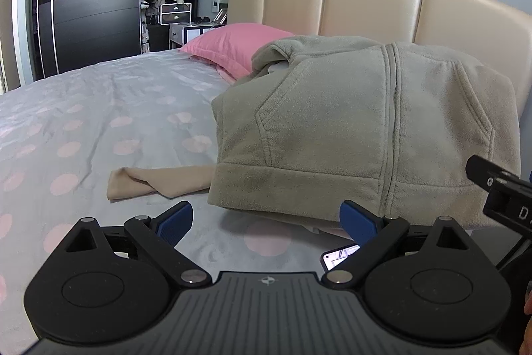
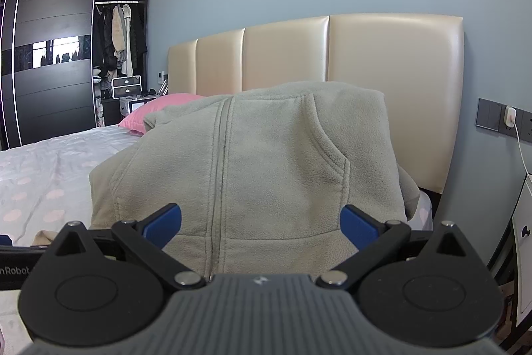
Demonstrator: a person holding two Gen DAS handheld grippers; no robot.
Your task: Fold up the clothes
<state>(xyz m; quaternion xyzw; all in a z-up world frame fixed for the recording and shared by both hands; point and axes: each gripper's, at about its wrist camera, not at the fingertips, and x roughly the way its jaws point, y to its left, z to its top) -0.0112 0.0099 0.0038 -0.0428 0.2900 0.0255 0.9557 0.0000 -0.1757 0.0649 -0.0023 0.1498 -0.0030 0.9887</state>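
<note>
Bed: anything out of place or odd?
Mostly tidy. The grey fleece jacket lies folded; a beige garment pokes out crumpled from beside its hem. A phone lies on the bedspread near the open left gripper.

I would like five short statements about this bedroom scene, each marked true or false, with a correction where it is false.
1. Both grippers are open and hold nothing. True: the left gripper and the right gripper have their jaws spread wide.
2. The hoodie lies on the bed. True.
3. The pillow is blue. False: it is pink.
4. The wardrobe is fully shut. False: one side is open and shows hanging clothes.
5. The beige cloth lies on top of the hoodie. False: it lies on the bed, and its end runs under the hoodie's hem.
</note>
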